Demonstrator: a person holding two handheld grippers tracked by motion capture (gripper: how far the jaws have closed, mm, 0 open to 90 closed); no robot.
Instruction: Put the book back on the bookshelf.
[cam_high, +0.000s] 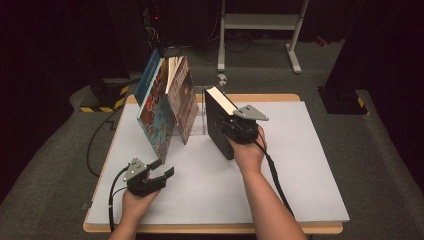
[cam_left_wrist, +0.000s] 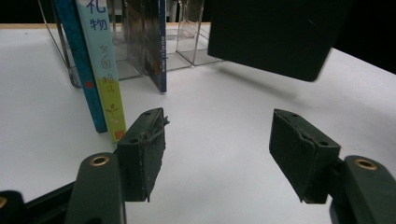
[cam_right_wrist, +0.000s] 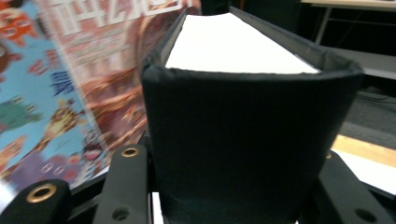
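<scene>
R gripper clamps black book at spine; thick, stiff, heavy, we grip low | L gripper jaws wide, empty

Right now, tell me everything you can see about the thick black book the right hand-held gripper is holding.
The thick black book has a dark, matte cover that looks like cloth, and a block of white pages showing along its top edge. It is closed and stands upright, spine toward the person, right of the leaning picture books. The right hand-held gripper clamps it across the spine. In the left gripper view its lower corner hangs clear of the white table.
</scene>
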